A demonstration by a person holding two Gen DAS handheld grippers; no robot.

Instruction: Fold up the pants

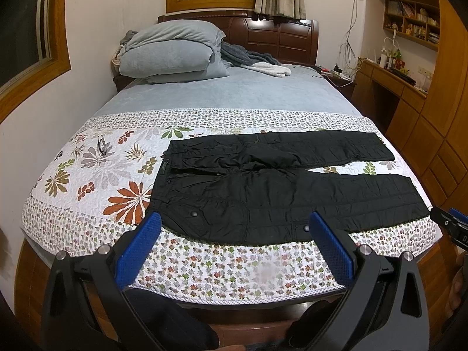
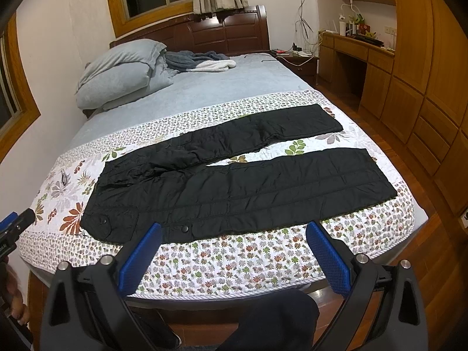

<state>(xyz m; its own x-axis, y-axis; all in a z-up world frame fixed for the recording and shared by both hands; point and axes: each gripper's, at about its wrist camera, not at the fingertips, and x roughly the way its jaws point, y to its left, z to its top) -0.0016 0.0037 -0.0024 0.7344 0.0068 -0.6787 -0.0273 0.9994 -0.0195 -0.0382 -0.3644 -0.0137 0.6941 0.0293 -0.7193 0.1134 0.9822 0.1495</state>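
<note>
Black pants (image 1: 263, 193) lie flat and unfolded across the foot of the bed, waistband to the left, both legs stretched to the right with a gap between them. They also show in the right wrist view (image 2: 234, 187). My left gripper (image 1: 234, 219) is open and empty, held above the bed's near edge in front of the waist and hip part. My right gripper (image 2: 234, 229) is open and empty, held in front of the near leg. Neither touches the pants.
The floral quilt (image 1: 87, 175) covers the foot of the bed, with eyeglasses (image 1: 101, 144) on its left part. Folded grey bedding (image 1: 172, 52) and a blanket lie by the headboard. A wooden desk (image 1: 392, 82) and wardrobe (image 2: 424, 87) stand on the right.
</note>
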